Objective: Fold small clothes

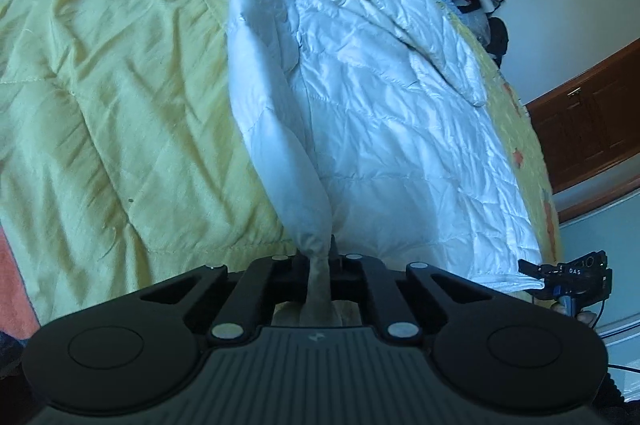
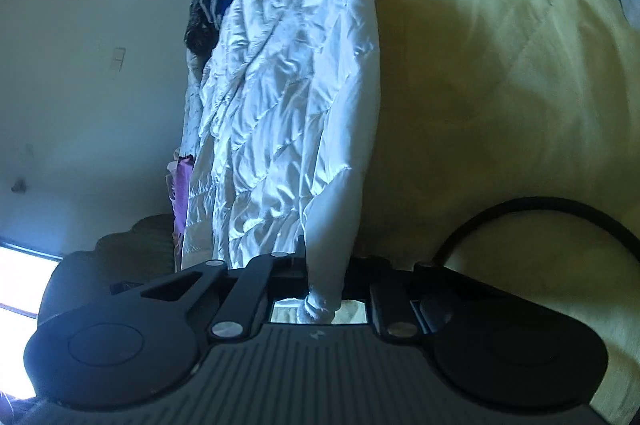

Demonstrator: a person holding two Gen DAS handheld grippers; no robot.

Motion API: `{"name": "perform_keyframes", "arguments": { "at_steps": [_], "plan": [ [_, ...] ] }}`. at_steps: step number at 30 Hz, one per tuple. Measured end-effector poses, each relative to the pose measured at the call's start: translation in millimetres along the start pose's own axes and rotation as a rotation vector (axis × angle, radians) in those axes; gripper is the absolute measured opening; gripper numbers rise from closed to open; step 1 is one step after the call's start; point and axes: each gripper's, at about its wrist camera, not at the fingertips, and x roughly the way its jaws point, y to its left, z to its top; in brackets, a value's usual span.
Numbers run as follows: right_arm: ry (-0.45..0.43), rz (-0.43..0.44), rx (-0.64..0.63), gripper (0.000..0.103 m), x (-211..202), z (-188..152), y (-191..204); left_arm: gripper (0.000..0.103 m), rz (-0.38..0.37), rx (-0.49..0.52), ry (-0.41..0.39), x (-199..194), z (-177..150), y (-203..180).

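White quilted jacket (image 1: 360, 97), spread on yellow bedspread (image 1: 120, 65) ahead of both sets of fingers: left gripper (image 1: 318, 265) pinched tight on a thin bunched hem corner, right gripper (image 2: 320, 281) likewise on the opposite edge; risk: slick fabric slipping free once lifted, spoiling the fold.

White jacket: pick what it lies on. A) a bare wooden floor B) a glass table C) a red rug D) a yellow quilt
D: the white jacket is spread across a yellow quilt, with both claws pinching its edge.
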Motion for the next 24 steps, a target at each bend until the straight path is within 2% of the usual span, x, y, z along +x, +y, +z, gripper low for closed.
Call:
{"name": "perform_keyframes", "arguments": {
  "at_steps": [3,7,10,13,17,21,24],
  "plan": [
    [-0.009,0.026,-0.010,0.012,-7.7,-4.0,5.0,0.004,-0.013,0.012,-0.024,-14.9,-2.8,1.9],
    [0.019,0.065,-0.031,0.012,-18.9,-11.9,18.2,0.004,-0.102,0.041,-0.091,-49.4,-11.1,1.3],
    [0.038,0.166,-0.072,0.013,-28.9,-19.0,37.6,0.004,-0.147,0.086,-0.176,-78.3,-9.3,-7.5],
    [0.006,0.244,-0.108,0.013,-33.4,-5.7,57.5,0.004,-0.188,0.098,-0.258,-91.9,16.4,-14.0],
    [-0.103,0.282,-0.147,0.013,-31.1,48.2,71.5,0.005,-0.235,0.075,-0.352,-79.1,70.0,-17.3],
    [-0.241,0.307,-0.111,0.013,-13.5,124.2,70.7,0.005,-0.297,-0.025,-0.439,-52.0,127.7,-11.6],
    [-0.298,0.319,-0.059,0.013,13.8,184.7,69.2,0.005,-0.287,-0.102,-0.472,-23.1,171.5,-9.3]
  ]
}}
